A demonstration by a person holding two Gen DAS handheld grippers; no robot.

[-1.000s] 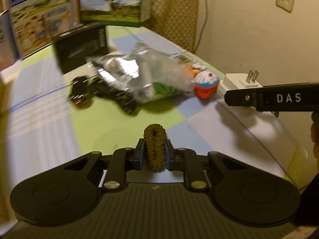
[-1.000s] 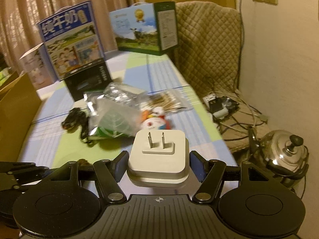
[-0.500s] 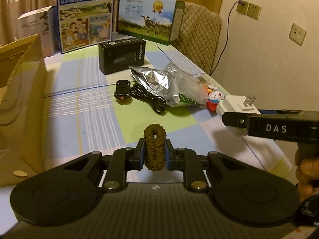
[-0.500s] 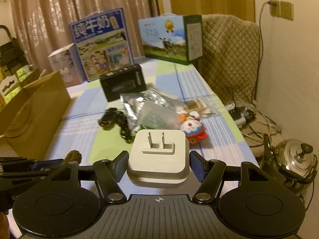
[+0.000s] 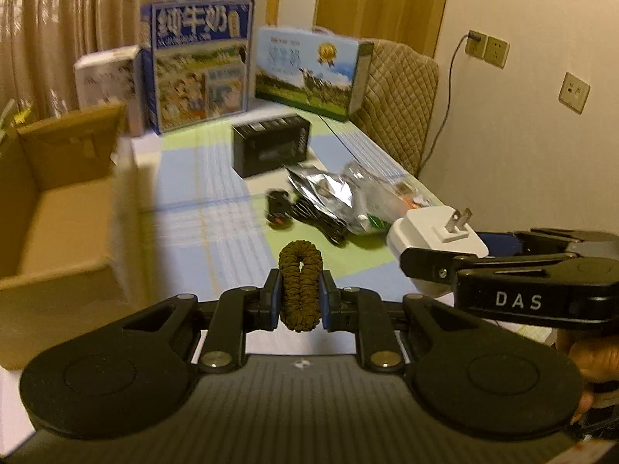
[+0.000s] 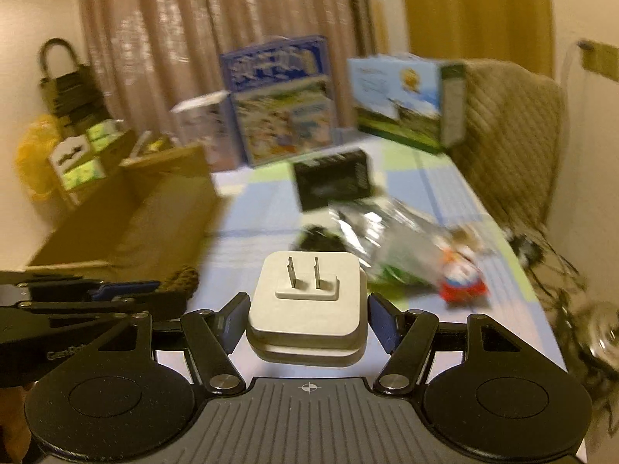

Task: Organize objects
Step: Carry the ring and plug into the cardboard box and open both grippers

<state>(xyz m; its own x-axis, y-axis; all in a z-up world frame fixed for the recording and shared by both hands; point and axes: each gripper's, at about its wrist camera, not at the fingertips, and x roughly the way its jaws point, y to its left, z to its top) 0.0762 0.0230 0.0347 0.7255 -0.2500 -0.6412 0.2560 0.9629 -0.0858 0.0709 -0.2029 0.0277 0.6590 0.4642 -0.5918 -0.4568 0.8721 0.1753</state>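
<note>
My left gripper is shut on a brown braided hair tie, held above the checked tablecloth. My right gripper is shut on a white two-prong charger, prongs facing away. The charger and the right gripper's black body show at the right of the left wrist view. An open cardboard box stands on the table's left side; it appears again, blurred, as the box in the right wrist view. The hair tie peeks out at the left there.
On the table lie a silver foil bag, a black cable, a black box, and a red and white toy. Two milk cartons stand at the far end. A padded chair and a wall are at the right.
Both grippers have lifted and swung left with their loads still held. The cardboard box has come further into view and the pile of objects has shifted right.
</note>
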